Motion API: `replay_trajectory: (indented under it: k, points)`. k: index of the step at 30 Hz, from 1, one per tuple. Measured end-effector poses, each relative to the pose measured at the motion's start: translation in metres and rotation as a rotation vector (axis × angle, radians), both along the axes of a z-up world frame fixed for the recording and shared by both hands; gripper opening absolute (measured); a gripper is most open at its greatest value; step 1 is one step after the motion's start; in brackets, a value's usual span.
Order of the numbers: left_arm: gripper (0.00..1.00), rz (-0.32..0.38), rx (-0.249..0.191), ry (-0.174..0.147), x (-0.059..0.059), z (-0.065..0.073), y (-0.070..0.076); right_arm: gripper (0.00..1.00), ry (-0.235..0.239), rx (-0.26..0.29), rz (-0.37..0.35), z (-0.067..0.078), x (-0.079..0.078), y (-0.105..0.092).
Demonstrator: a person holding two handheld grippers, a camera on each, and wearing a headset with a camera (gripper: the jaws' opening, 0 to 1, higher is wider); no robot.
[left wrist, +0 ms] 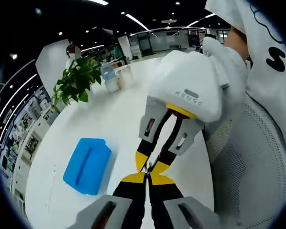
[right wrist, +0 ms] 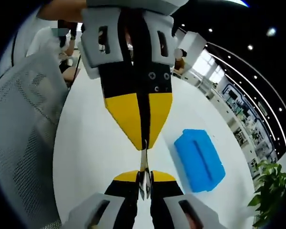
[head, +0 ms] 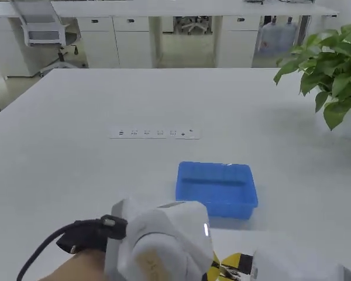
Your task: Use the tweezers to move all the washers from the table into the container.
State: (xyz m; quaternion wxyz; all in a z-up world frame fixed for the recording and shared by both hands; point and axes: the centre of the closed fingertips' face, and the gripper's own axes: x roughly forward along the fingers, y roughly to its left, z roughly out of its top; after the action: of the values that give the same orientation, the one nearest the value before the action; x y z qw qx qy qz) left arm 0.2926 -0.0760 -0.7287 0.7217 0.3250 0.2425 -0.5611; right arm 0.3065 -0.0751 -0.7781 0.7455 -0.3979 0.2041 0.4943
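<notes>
A blue rectangular container (head: 219, 206) sits on the white table (head: 105, 170), just beyond the two grippers. They meet tip to tip at the near edge: my left gripper (head: 219, 266) points right and my right gripper (head: 243, 269) points left. A thin metal pair of tweezers (right wrist: 143, 164) bridges the two sets of yellow tips. My right gripper (right wrist: 144, 177) is shut on one end, and my left gripper (right wrist: 144, 143) looks shut on the other. From the left gripper (left wrist: 148, 175), the right gripper (left wrist: 151, 162) faces it, with the container (left wrist: 88, 164) lying to the left.
A leafy potted plant (head: 333, 70) stands at the table's right side. A flush power strip (head: 155, 133) lies mid-table beyond the container. An office chair (head: 44, 26) and cabinets sit behind the table. A mesh chair back (left wrist: 248, 162) is close to the person.
</notes>
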Motion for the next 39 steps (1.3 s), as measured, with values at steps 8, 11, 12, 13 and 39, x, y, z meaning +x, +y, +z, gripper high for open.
replay_trajectory:
  k: [8, 11, 12, 13, 39]
  points:
    - [0.0, -0.012, 0.026, 0.046, 0.012, -0.035, 0.015, 0.07, 0.111, 0.08, -0.067, -0.014, 0.01, 0.0]
    - [0.0, -0.042, 0.059, 0.046, 0.016, -0.048, 0.022, 0.11, 0.158, 0.151, -0.141, -0.01, 0.012, -0.002]
    - [0.0, -0.062, 0.072, 0.046, 0.017, -0.051, 0.023, 0.11, 0.184, 0.187, -0.159, -0.005, 0.009, -0.001]
    - [0.0, -0.07, 0.086, 0.05, 0.017, -0.056, 0.026, 0.1, 0.188, 0.21, -0.172, 0.0, 0.009, -0.002]
    - [0.38, 0.363, -0.072, 0.197, 0.028, -0.066, 0.06, 0.44, 0.338, 0.523, -0.6, 0.049, -0.022, -0.055]
